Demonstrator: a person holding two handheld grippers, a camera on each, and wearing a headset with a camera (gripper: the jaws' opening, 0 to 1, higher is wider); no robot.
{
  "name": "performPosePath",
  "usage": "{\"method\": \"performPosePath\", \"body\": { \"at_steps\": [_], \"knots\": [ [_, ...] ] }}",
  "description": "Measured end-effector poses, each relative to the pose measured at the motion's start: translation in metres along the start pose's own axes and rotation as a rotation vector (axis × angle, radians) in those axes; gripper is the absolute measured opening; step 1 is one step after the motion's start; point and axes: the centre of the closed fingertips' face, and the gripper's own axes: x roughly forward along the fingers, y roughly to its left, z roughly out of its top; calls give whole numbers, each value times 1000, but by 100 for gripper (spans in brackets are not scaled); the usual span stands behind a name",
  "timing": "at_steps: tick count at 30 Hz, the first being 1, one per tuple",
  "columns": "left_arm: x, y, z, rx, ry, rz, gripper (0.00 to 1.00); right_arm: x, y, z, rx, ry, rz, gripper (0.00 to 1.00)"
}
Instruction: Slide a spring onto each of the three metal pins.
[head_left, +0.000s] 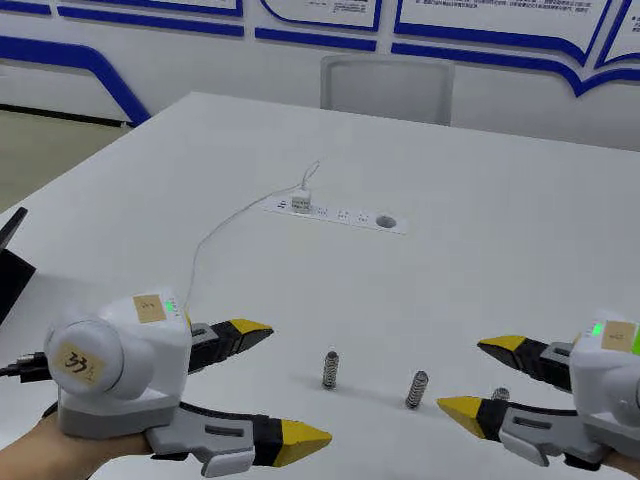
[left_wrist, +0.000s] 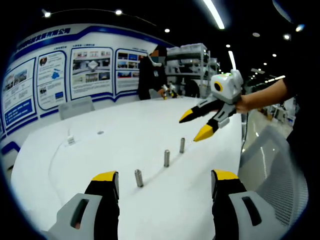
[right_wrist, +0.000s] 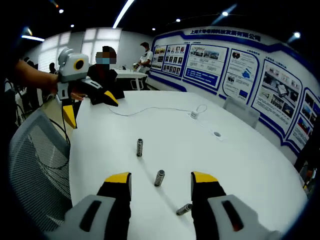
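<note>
My left tool (head_left: 300, 382) and right tool (head_left: 460, 375) both gape empty; I'd close the right gently around the tilted spring (right_wrist: 184, 209), lower centre.

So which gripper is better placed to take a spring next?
Probably the right gripper: it is open, and the end spring already sits between its jaws. The left gripper, open too, has its nearest spring farther out, ahead of its tips.
</note>
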Motion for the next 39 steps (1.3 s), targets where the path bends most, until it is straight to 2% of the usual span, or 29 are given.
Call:
{"method": "performPosePath", "body": {
  "at_steps": [4,8,11,14,16,19,21,23,24,25,30,39],
  "knots": [
    [0,-3,-1,-4,1,-2,80,-21,-12,-20,117,-11,-66,49],
    [-1,-2,-1,-16,-2,6,82,-34,-15,-39,203,-7,-99,53],
    [-2,-2,-1,-18,-3,14,83,-41,-12,-44,218,-20,-110,58],
    [-4,-2,-1,-32,-12,23,88,-45,-9,-42,239,-57,-127,65],
    [-4,0,-3,-40,-12,30,90,-44,-8,-44,245,-65,-122,69],
    [-5,1,-8,-43,2,34,94,-44,-5,-49,229,-45,-117,73],
    [-6,2,-10,-48,12,39,96,-46,-8,-53,214,-28,-137,78],
    [-6,3,-12,-61,17,49,98,-48,-9,-54,253,-35,-155,83],
    [-6,5,-12,-69,13,57,99,-49,-10,-53,297,-63,-167,84],
    [-6,5,-12,-76,9,61,100,-49,-10,-52,310,-78,-174,85],
    [-3,5,-14,-92,11,64,100,-48,-6,-61,317,-63,-183,89],
    [-5,8,-16,-108,-10,87,100,-54,-8,-67,370,-86,-205,89]
  ]
}}
